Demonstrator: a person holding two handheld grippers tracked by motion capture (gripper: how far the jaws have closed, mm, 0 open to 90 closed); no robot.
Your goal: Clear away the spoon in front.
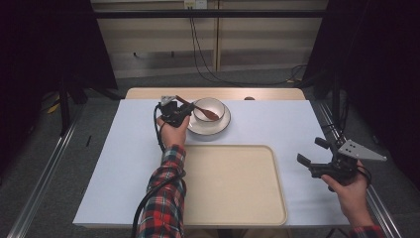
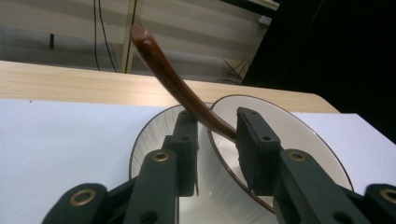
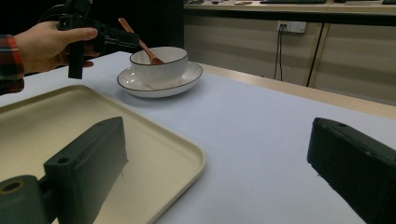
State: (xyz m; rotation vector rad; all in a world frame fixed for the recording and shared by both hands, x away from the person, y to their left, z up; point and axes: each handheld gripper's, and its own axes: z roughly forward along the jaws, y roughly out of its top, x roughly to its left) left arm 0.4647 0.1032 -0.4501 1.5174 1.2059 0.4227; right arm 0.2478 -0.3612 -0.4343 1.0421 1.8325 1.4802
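Left gripper (image 1: 181, 110) at the far side of the table (image 1: 129, 153); its jaws sit either side of the spoon (image 2: 173, 84) handle, the right jaw touching it, whether clamped cannot be told; spoon leans in the bowl (image 1: 209, 109), bowl on the plate (image 1: 210, 128); tray (image 1: 233, 183) near edge, bare; right gripper (image 1: 311, 157) beside the tray, jaws wide apart, holding nothing.

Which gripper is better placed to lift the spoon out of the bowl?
Left. The left gripper already brackets the spoon handle over the bowl; the right gripper hangs open beside the tray.
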